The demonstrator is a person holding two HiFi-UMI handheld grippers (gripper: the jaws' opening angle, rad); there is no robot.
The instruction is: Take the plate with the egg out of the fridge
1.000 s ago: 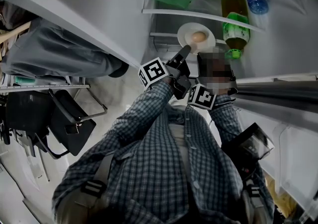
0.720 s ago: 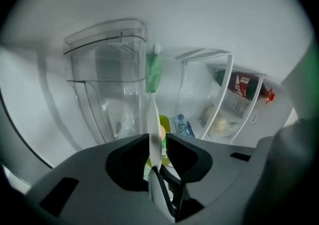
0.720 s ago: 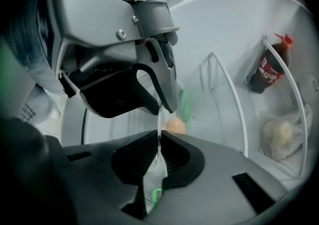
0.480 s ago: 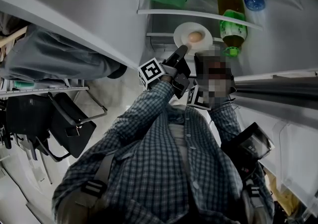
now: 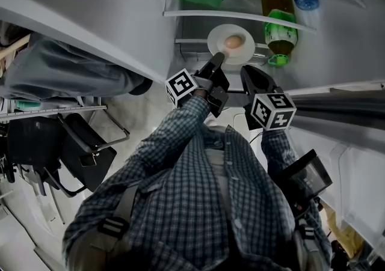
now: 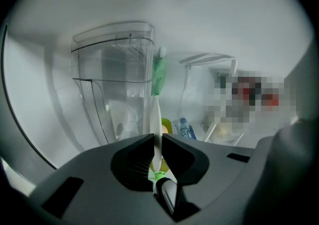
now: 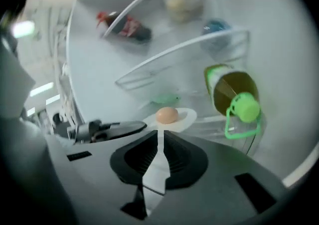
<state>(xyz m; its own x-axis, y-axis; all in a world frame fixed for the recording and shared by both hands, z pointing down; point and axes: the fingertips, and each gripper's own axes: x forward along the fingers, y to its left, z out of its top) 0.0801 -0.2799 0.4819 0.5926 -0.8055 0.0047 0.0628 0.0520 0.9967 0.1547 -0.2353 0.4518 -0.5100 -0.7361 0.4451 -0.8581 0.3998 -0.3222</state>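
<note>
White plate [image 5: 216,44] with egg [image 5: 233,42] on fridge shelf [image 5: 187,41], not yet out. Left gripper [image 5: 217,58] jaws just closing onto near-left rim, now clamped. Right gripper [image 5: 248,73] just beside plate's near-right edge, jaws almost together, empty. Remaining: lift clear, draw plate out.

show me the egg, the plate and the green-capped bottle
egg [image 5: 233,42], head view, middle of shell
plate [image 5: 248,48], head view, bare part right of egg
green-capped bottle [image 5: 280,28], head view, its green label
</note>
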